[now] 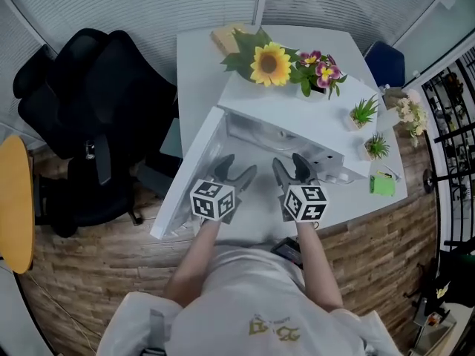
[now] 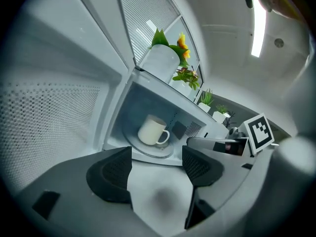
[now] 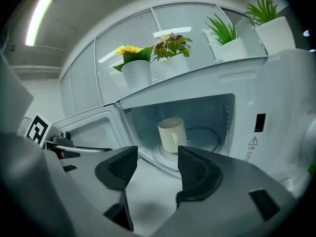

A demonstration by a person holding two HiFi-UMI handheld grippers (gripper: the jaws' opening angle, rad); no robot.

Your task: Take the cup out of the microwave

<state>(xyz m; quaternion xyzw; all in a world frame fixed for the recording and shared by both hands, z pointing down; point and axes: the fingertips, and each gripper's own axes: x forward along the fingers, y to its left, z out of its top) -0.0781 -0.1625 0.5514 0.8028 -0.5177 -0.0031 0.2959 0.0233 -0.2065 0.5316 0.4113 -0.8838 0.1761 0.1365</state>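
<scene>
Microwave point(image 1: 289, 113), counter's near edge: door swung wide; 1 cup point(image 3: 173, 134) upright on turntable. Left tongs point(image 2: 157, 169), right tongs point(image 3: 153, 169): jaws apart, empty. Step: approach. Next, likely: reach in, clasp cup.

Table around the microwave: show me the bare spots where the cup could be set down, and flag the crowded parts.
Bare: the table left of the microwave, behind the open door. Crowded: the microwave's top, lined with potted plants, and the strip before its mouth, where the left gripper and right gripper hover, both open.
</scene>
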